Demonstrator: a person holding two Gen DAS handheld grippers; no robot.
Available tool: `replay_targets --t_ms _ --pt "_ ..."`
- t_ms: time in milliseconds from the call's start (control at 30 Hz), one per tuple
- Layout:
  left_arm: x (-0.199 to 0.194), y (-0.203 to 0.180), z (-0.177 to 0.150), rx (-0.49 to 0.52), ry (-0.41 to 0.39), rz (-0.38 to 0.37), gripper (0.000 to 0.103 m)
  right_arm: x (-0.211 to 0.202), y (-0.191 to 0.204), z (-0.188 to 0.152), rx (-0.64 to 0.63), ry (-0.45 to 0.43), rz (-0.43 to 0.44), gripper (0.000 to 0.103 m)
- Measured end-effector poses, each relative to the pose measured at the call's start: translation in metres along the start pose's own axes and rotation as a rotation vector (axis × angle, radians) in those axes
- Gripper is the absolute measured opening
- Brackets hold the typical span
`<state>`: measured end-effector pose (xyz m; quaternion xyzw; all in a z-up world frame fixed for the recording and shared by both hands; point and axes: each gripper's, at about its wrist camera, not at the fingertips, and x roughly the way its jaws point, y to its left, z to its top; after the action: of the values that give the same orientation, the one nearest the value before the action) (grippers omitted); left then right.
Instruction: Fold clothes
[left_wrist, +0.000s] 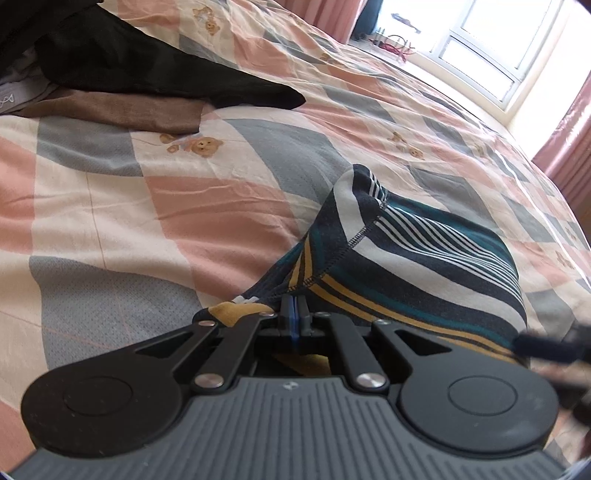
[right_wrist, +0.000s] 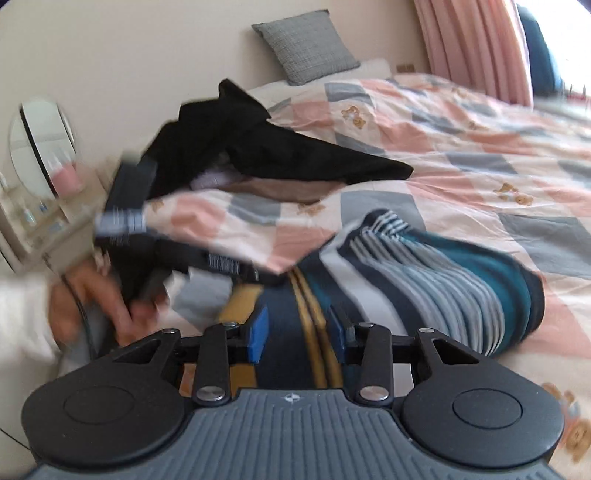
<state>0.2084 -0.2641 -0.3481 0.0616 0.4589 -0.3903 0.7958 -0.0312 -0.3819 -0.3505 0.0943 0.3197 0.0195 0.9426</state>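
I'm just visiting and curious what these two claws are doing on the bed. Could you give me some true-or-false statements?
1. The left claw is shut on the striped garment. True.
2. The right claw is clamped shut. False: its blue pads stand apart over the stripes.
3. A black garment lies on the patchwork bedspread. True.
4. The striped garment hangs on a hanger. False: it lies on the bed.

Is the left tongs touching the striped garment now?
Touching. In the left wrist view the left tongs are shut on the edge of the striped garment, with cloth pinched between the blue pads.
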Motion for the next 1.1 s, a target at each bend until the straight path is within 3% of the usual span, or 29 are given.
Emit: replay_targets --t_ms 33,133,200,267,367,433,600,667,767,867,933,1033,1100 --pt "0.001 0.001 0.000 0.004 0.007 -0.009 0.003 0.010 0.010 -0.015 -0.077 0.054 -0.033 0.040" --pt "0.002 -0.005 -0.007 0.059 0.001 -0.005 0.003 0.014 0.024 -0.045 -0.179 0.007 -0.097 0.039" --pt "0.002 -0.011 -0.012 0.116 -0.019 0.020 0.003 0.016 0.023 -0.036 -0.174 0.018 -0.098 0.039" --pt "0.002 -0.008 -0.010 0.090 -0.024 0.014 0.003 0.015 0.023 -0.025 -0.176 0.025 -0.100 0.039" --pt "-0.003 0.001 -0.007 0.018 -0.032 -0.014 0.003 -0.007 0.022 -0.014 -0.127 -0.048 -0.085 0.038" --pt "-0.008 0.002 -0.008 0.023 -0.043 -0.010 0.003 -0.017 0.022 -0.015 -0.120 -0.084 -0.069 0.038" --pt "-0.006 0.006 -0.013 0.043 -0.045 0.010 0.003 0.012 0.031 -0.043 -0.163 -0.022 -0.057 0.037" --pt "-0.005 0.007 -0.014 0.041 -0.045 0.021 0.003 0.017 0.033 -0.032 -0.183 -0.010 -0.050 0.037" --pt "-0.007 0.005 -0.010 0.040 -0.040 0.031 0.003 -0.002 0.007 -0.004 -0.063 -0.034 0.019 0.035" --pt "-0.006 0.003 -0.010 0.049 -0.042 0.042 0.003 -0.014 -0.032 0.014 -0.015 -0.100 -0.106 0.036" --pt "-0.005 0.003 -0.012 0.046 -0.051 0.047 0.003 -0.007 -0.059 0.017 -0.053 -0.120 -0.185 0.036" --pt "-0.005 0.001 -0.015 0.050 -0.067 0.060 0.003 0.021 -0.098 0.006 -0.090 -0.070 -0.228 0.035" --pt "-0.004 0.000 -0.017 0.056 -0.072 0.060 0.003 0.041 -0.120 -0.001 -0.013 -0.004 -0.178 0.036"
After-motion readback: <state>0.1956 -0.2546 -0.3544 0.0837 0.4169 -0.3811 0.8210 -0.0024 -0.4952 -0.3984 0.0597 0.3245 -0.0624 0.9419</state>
